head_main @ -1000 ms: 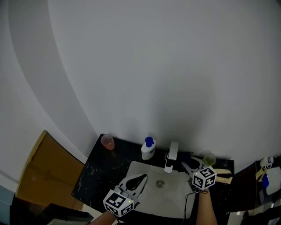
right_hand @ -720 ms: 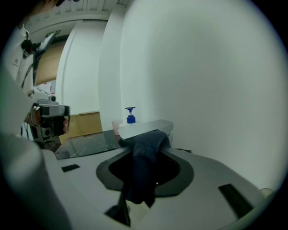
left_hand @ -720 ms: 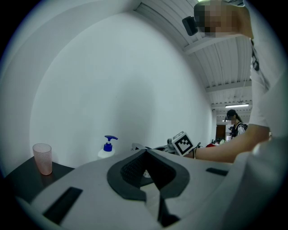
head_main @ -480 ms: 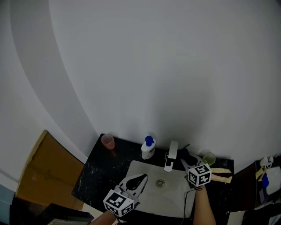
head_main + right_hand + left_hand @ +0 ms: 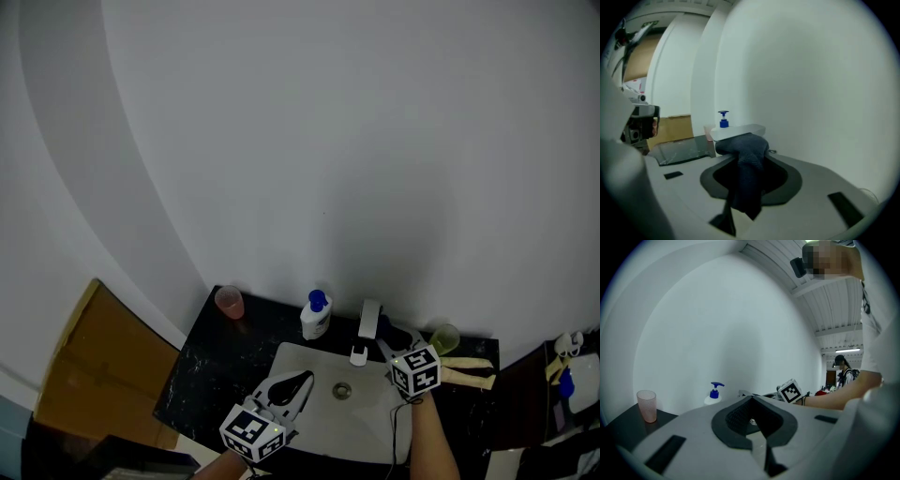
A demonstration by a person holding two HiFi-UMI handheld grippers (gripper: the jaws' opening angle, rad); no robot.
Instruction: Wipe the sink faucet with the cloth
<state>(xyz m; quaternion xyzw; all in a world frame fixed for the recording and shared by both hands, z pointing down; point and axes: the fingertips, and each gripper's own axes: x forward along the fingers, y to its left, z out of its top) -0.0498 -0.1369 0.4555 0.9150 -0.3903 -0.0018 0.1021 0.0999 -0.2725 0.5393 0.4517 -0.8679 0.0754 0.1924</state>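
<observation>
Right gripper (image 5: 387,348) pinching dark cloth (image 5: 746,168), bunched against white faucet (image 5: 740,131) top; left gripper (image 5: 286,392) jaws pressed together, empty, at sink (image 5: 309,364) front; risks: cloth may drag free under friction; wide sweep may topple soap pump bottle (image 5: 317,317) beside faucet.

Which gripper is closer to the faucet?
Right. The right gripper, holding the cloth, is right at the faucet. The left gripper hangs over the sink's front part, farther away.
</observation>
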